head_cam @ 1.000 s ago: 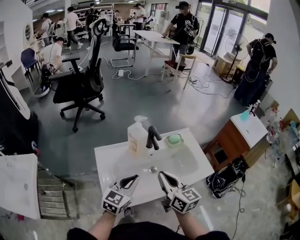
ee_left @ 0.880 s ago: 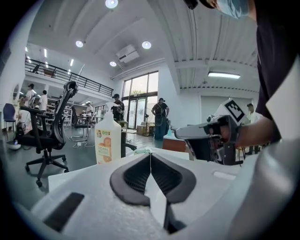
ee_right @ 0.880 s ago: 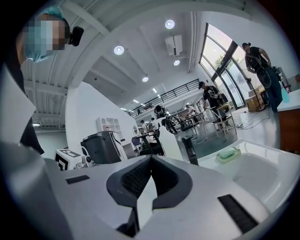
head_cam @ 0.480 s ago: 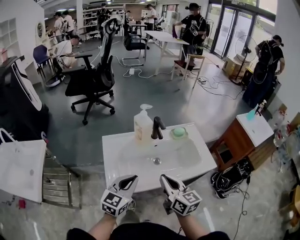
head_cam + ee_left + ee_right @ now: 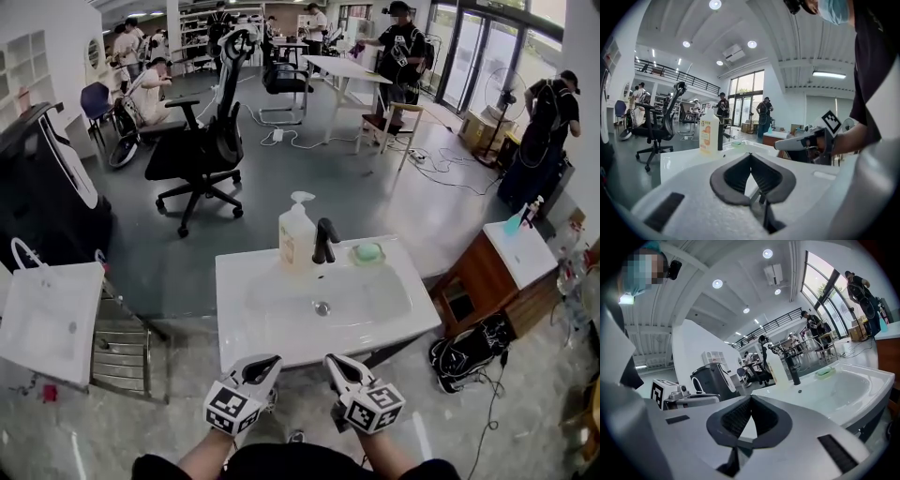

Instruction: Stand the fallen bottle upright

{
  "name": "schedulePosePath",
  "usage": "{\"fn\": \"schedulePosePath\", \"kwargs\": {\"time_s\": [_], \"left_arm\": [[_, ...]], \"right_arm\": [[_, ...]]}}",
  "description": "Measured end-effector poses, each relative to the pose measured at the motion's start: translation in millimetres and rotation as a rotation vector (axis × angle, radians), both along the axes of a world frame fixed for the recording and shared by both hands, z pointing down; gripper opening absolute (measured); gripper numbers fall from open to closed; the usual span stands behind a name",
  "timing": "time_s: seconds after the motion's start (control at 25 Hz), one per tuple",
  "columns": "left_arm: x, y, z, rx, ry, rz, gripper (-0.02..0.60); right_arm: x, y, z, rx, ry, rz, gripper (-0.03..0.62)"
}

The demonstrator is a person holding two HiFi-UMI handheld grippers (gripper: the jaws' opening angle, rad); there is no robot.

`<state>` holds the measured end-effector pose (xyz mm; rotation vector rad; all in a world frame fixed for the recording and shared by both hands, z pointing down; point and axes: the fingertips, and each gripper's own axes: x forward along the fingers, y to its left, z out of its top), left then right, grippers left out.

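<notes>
Head view, nearest first: the left gripper [image 5: 262, 366] and the right gripper [image 5: 337, 364] are held side by side just short of the front edge of the sink [image 5: 234, 309], neither one over the basin. Both pairs of jaws are seen pressed together in their own gripper views, with nothing caught between them. Past the front edge, the basin is bare but for its drain [image 5: 322, 307].

At the sink's back rim the bottle [image 5: 297, 239] is found, and it is standing, pump on top. It is set just left of the black faucet [image 5: 324, 242], with a green soap dish [image 5: 367, 252] on the faucet's other side. No fallen bottle is seen anywhere on the sink, so the righting step is judged already done, or not called for. Both grippers are kept well apart from the bottle. If anything is left, it is judged to be a check that the bottle sits steady. For that, the jaws would have to be opened and carried across the basin.

Whether the bottle's base touches the faucet cannot be told. Its label is too small to be read, and in the right gripper view it is washed out to a pale shape. Behind the sink an office chair [image 5: 202, 150] and people at tables are made out, small and far off.
</notes>
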<state>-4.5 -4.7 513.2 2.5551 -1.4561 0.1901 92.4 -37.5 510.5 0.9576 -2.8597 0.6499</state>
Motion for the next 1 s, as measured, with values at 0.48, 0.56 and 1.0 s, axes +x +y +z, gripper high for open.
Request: {"fn": "schedulePosePath", "kwargs": {"time_s": [0.48, 0.56, 1.0], "left_arm": [[13.2, 20.4, 8.0, -0.022, 0.006, -0.003, 0.020], [17.0, 23.5, 9.1, -0.024, 0.006, 0.001, 0.020], [30.1, 26.4, 7.1, -0.021, -0.004, 0.014, 0.020]], "right_arm": [[20.9, 30.7, 18.3, 0.001, 0.051, 0.046, 0.002], [24.6, 33.4, 18.5, 0.000, 0.052, 0.053, 0.002], [39.2, 37.7, 15.8, 0.003, 0.047, 0.076, 0.002]]}}
